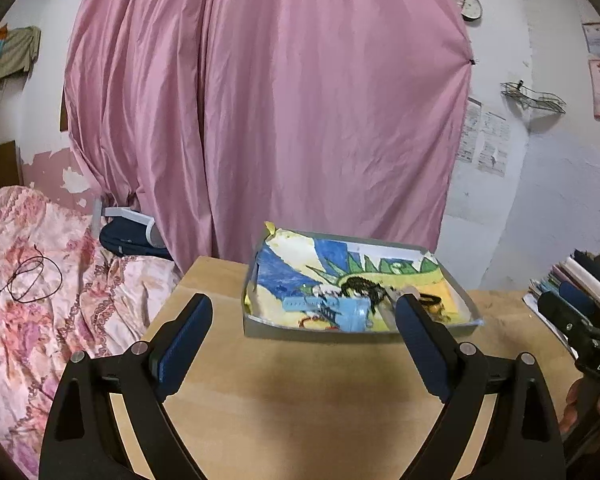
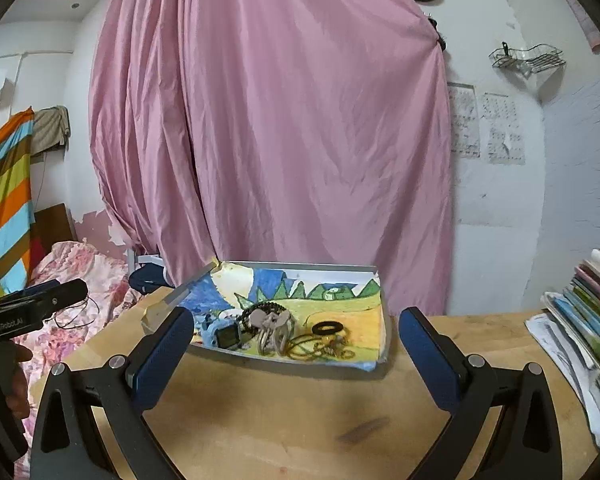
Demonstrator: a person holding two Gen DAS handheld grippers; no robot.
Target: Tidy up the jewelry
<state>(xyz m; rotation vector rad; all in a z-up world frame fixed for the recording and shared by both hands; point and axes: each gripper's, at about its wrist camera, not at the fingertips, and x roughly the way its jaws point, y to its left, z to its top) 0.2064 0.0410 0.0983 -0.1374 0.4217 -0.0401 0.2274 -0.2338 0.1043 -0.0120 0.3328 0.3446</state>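
A shallow grey tray (image 2: pixel 374 270) lined with a colourful drawing sits at the far side of the wooden table (image 2: pixel 280 420). In it lie a light blue watch (image 2: pixel 224 334), a dark bead bracelet (image 2: pixel 260 307), a beige claw clip (image 2: pixel 274 326), a black ring (image 2: pixel 327 328) and a tangle of gold chain (image 2: pixel 320 350). My right gripper (image 2: pixel 296 330) stands open just short of the tray, holding nothing. My left gripper (image 1: pixel 304 316) is open too, near the tray (image 1: pixel 260 326), with the blue watch (image 1: pixel 332 310) and beads (image 1: pixel 362 286) beyond its fingertips.
A pink curtain (image 2: pixel 268 120) hangs behind the table. A bed with a floral quilt (image 1: pixel 40 280) and a black cord (image 1: pixel 32 278) lies to the left. Stacked books and papers (image 2: pixel 584 320) occupy the table's right edge. A hand grips each tool.
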